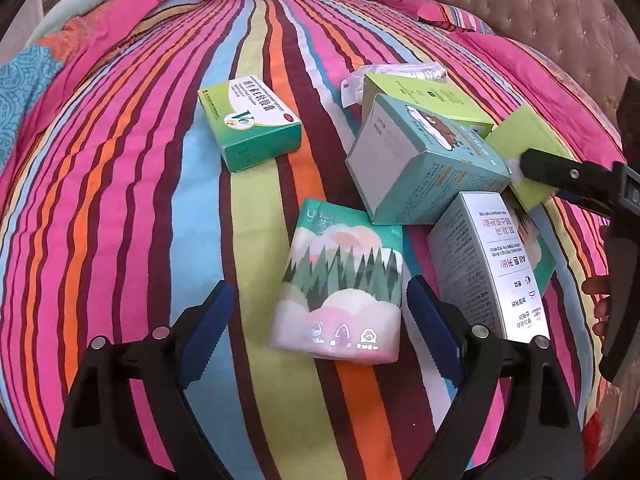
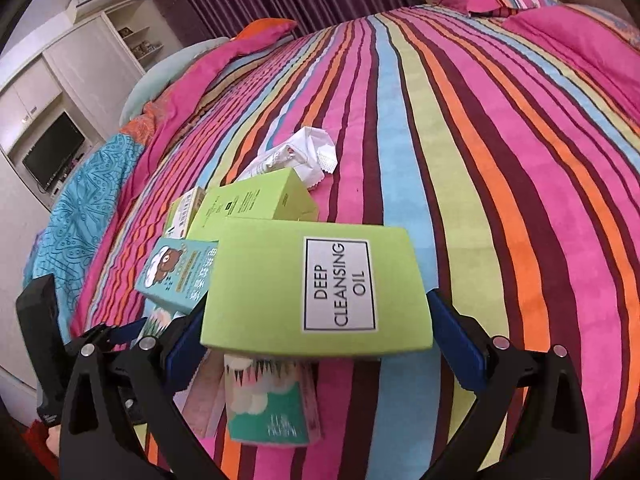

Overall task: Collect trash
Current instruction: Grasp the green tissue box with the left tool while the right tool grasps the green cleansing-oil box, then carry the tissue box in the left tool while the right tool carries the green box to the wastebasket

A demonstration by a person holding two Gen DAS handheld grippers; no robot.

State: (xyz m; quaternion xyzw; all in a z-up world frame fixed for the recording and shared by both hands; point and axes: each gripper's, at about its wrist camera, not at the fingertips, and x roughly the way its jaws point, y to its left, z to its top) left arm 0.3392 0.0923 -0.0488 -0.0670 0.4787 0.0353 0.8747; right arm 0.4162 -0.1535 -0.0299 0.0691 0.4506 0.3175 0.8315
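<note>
Trash boxes lie on a striped bedspread (image 1: 120, 160). In the left wrist view my left gripper (image 1: 320, 316) is open around a tissue pack with a forest picture (image 1: 340, 280), not pressing it. Beside it lie a silver box (image 1: 488, 264), a teal bear box (image 1: 420, 160), a green "Ve" box (image 1: 252, 128) and a crumpled white wrapper (image 1: 356, 84). In the right wrist view my right gripper (image 2: 316, 320) has its pads on both sides of a lime "DEEP CLEANSING OIL" box (image 2: 316, 284) and holds it above the pile. The right gripper also shows in the left wrist view (image 1: 560, 176).
A second lime box (image 2: 256, 200) and the wrapper (image 2: 304, 156) lie behind the held box. Pillows (image 1: 400, 4) and a tufted headboard (image 1: 540, 8) are at the far right. A folded quilt (image 2: 92, 200), a cupboard and a TV (image 2: 52, 152) stand to the left.
</note>
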